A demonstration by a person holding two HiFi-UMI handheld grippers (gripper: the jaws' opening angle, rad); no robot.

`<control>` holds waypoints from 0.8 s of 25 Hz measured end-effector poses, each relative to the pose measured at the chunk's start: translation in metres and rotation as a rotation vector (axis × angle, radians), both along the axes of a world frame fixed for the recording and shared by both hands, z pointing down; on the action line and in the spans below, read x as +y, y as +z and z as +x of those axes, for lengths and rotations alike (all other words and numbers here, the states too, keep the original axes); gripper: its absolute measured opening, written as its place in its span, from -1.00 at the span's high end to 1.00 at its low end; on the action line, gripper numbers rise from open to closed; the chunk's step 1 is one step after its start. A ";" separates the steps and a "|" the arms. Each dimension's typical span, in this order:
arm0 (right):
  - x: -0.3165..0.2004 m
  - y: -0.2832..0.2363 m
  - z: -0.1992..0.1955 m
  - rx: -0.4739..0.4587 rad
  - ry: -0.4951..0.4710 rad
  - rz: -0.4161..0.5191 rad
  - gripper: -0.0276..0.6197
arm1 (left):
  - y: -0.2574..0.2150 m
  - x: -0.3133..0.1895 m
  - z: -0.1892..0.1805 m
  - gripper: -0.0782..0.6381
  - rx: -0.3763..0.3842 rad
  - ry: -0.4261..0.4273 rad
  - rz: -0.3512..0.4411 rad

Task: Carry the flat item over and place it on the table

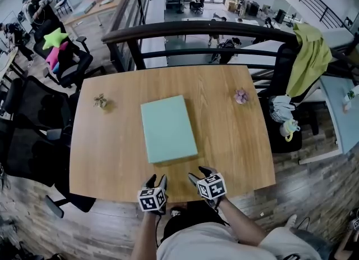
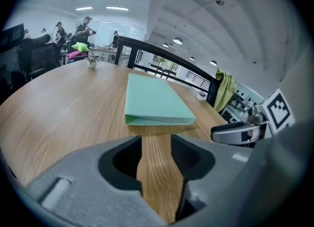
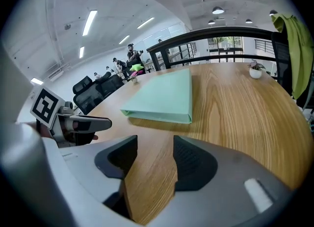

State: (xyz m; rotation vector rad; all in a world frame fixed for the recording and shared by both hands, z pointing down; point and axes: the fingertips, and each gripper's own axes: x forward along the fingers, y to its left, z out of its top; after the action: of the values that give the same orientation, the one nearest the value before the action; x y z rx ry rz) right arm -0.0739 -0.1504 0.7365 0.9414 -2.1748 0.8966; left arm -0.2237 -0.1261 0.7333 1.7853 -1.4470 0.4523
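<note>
The green folder (image 1: 168, 128) lies flat in the middle of the table (image 1: 112, 158), so the placing looks done. The left gripper (image 1: 157, 181) and right gripper (image 1: 200, 174) hover at the table's near edge, jaws apart and empty, clear of the folder.

Folder (image 1: 168, 128): plain mint green. Table (image 1: 112, 152): light brown, wood-grain streaks. Left gripper (image 2: 156, 147), right gripper (image 3: 155, 147): grey bodies, black pads (image 2: 120, 160), black-and-white square-marker cubes. Railing (image 1: 196, 27): dark brown-black. Jacket (image 1: 311, 56): yellow-green. Star plush (image 1: 56, 37): bright green. Office chair (image 1: 33, 107): black.
</note>
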 end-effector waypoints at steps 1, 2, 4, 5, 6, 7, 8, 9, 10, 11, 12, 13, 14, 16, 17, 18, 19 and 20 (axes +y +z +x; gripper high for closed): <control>0.002 -0.001 -0.001 0.001 0.000 0.004 0.20 | -0.001 0.002 0.000 0.28 -0.008 -0.001 0.004; 0.004 -0.002 -0.002 0.003 0.001 0.008 0.22 | -0.002 0.004 0.001 0.33 -0.015 -0.003 0.008; 0.008 -0.004 -0.003 0.007 0.001 0.019 0.27 | -0.004 0.007 0.003 0.41 -0.030 -0.004 0.016; 0.010 -0.006 -0.004 0.009 0.000 0.024 0.30 | -0.006 0.009 0.005 0.44 -0.038 -0.002 0.021; 0.012 -0.007 -0.005 0.010 -0.001 0.028 0.33 | -0.007 0.011 0.006 0.47 -0.045 0.001 0.025; 0.014 -0.008 -0.006 0.011 -0.002 0.032 0.36 | -0.008 0.012 0.008 0.48 -0.051 0.004 0.028; 0.016 -0.009 -0.007 0.011 -0.002 0.034 0.39 | -0.009 0.014 0.009 0.50 -0.055 0.006 0.031; 0.018 -0.010 -0.008 0.008 -0.001 0.036 0.43 | -0.011 0.015 0.010 0.53 -0.058 0.007 0.033; 0.019 -0.011 -0.010 0.004 0.000 0.036 0.46 | -0.013 0.016 0.010 0.56 -0.060 0.007 0.037; 0.021 -0.012 -0.011 0.001 0.002 0.037 0.50 | -0.015 0.016 0.011 0.60 -0.063 0.007 0.043; 0.023 -0.013 -0.011 0.000 0.003 0.038 0.54 | -0.018 0.017 0.011 0.63 -0.067 0.005 0.051; 0.025 -0.013 -0.012 0.000 0.005 0.040 0.57 | -0.021 0.017 0.011 0.67 -0.073 0.002 0.060; 0.027 -0.014 -0.012 0.001 0.006 0.042 0.59 | -0.024 0.017 0.010 0.70 -0.078 -0.002 0.068; 0.029 -0.016 -0.012 0.004 0.008 0.053 0.66 | -0.029 0.018 0.011 0.78 -0.089 -0.009 0.084; 0.030 -0.017 -0.012 0.007 0.008 0.060 0.69 | -0.030 0.018 0.012 0.78 -0.093 -0.009 0.090; 0.031 -0.018 -0.011 0.012 0.007 0.067 0.71 | -0.032 0.018 0.013 0.78 -0.095 -0.008 0.095; 0.031 -0.020 -0.012 0.017 0.006 0.074 0.73 | -0.034 0.019 0.014 0.78 -0.096 -0.006 0.097; 0.032 -0.022 -0.012 0.021 0.003 0.080 0.74 | -0.036 0.019 0.015 0.78 -0.097 -0.006 0.100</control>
State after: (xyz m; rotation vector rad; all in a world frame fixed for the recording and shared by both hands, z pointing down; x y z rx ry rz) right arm -0.0857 -0.1186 0.7150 0.9886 -2.2055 0.8026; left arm -0.2082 -0.1068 0.6973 1.8597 -1.5655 0.4764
